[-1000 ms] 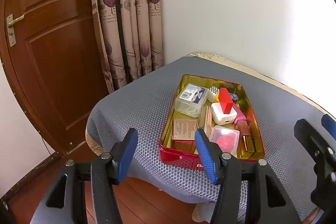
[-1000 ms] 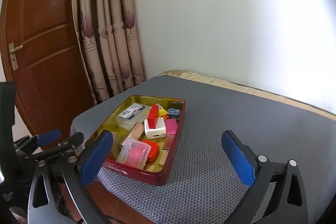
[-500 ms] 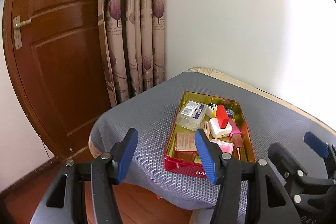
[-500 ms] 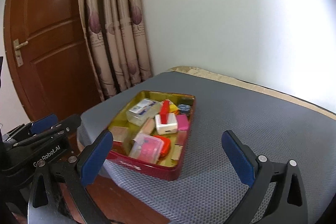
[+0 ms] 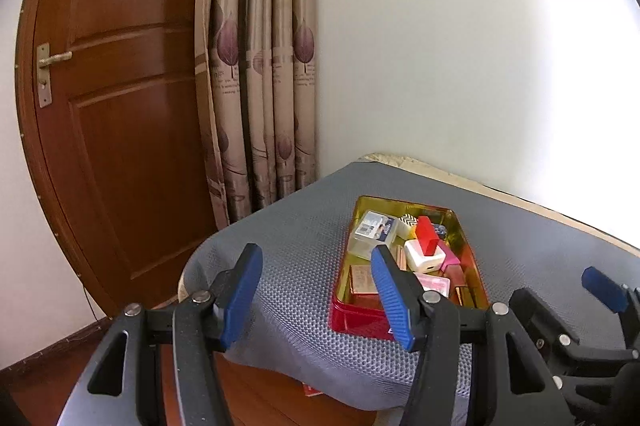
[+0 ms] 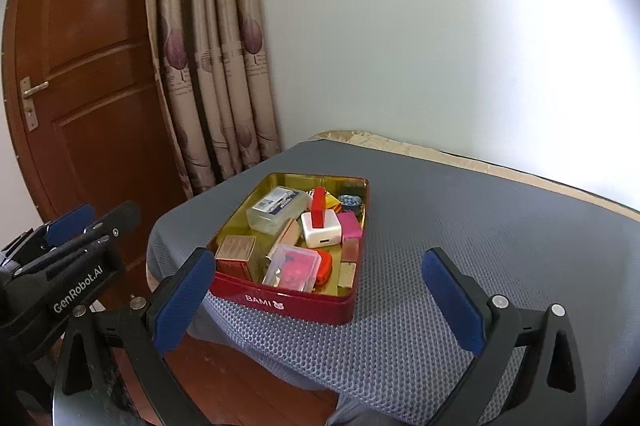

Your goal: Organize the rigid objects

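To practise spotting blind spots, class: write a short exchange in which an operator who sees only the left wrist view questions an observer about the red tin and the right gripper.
Operator: The front of the red tin is partly blocked for me. Any lettering?
Observer: Yes, white BAMI lettering on its front wall.
Operator: Is the right gripper holding anything?
Observer: No, it is open, with nothing between its fingers.

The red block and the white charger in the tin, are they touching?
Touching. In the right wrist view the red block stands upright on top of the white charger, its lower end resting on it with no gap visible.
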A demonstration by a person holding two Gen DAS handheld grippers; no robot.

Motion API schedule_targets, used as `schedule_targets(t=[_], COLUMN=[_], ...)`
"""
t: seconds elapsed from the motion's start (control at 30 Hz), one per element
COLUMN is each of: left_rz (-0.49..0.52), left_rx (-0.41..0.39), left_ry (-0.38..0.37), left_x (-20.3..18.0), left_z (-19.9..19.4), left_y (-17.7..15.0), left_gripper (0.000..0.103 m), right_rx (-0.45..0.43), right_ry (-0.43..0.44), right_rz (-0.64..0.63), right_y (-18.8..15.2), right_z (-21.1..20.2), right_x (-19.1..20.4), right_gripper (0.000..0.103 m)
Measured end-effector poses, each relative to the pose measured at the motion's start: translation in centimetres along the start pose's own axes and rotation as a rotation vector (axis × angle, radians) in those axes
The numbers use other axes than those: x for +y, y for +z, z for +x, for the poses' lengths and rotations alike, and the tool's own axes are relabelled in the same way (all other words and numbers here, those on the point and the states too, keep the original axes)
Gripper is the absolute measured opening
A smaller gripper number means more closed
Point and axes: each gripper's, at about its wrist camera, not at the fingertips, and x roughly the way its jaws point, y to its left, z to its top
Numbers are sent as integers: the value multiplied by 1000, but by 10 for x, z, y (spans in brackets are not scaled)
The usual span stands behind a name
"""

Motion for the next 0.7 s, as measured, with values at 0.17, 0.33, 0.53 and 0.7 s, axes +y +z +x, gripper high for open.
schedule_targets(t=[0.17, 0.33, 0.53, 0.7], left_rz=[6, 29, 39, 49], left_rx=[11, -3, 11, 9], left_ry=[-32, -38, -38, -42], left_x=[1, -2, -5, -6], left_z=[0, -5, -6, -8], left_y=[2, 3, 3, 4], left_gripper=[58, 58, 58, 60], right_rx=[0, -30, -54, -64], right_ry=[-31, -43, -54, -62], right_rz=[12, -13, -15, -17], right_y=[-2, 0, 2, 2], right_z=[-4, -13, -20, -22], right_x=[0, 7, 8, 7], right_gripper=[103, 103, 103, 103])
